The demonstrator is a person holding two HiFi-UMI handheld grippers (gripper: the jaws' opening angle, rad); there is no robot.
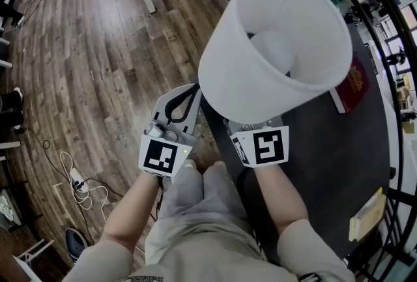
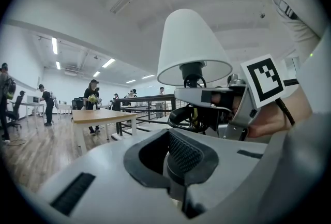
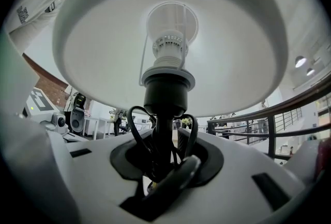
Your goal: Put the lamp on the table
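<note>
The lamp has a white cone shade (image 1: 273,46) on a black stem wrapped in black cord (image 3: 158,130). It is held up in the air, tilted, over the near left edge of the dark table (image 1: 332,144). My right gripper (image 3: 160,166) is shut on the stem and cord just under the socket; in the head view its jaws are hidden beneath the shade. My left gripper (image 1: 182,95) is to the left of the lamp, jaws together with nothing between them. From the left gripper view I see the shade (image 2: 191,47) and the right gripper (image 2: 207,99) below it.
A red book (image 1: 352,85) lies on the table beyond the shade, and a yellowish book (image 1: 367,214) lies at the near right edge. A black railing (image 1: 391,14) curves around the table's far side. Wooden floor (image 1: 85,46) with a power strip and cables (image 1: 78,180) lies left.
</note>
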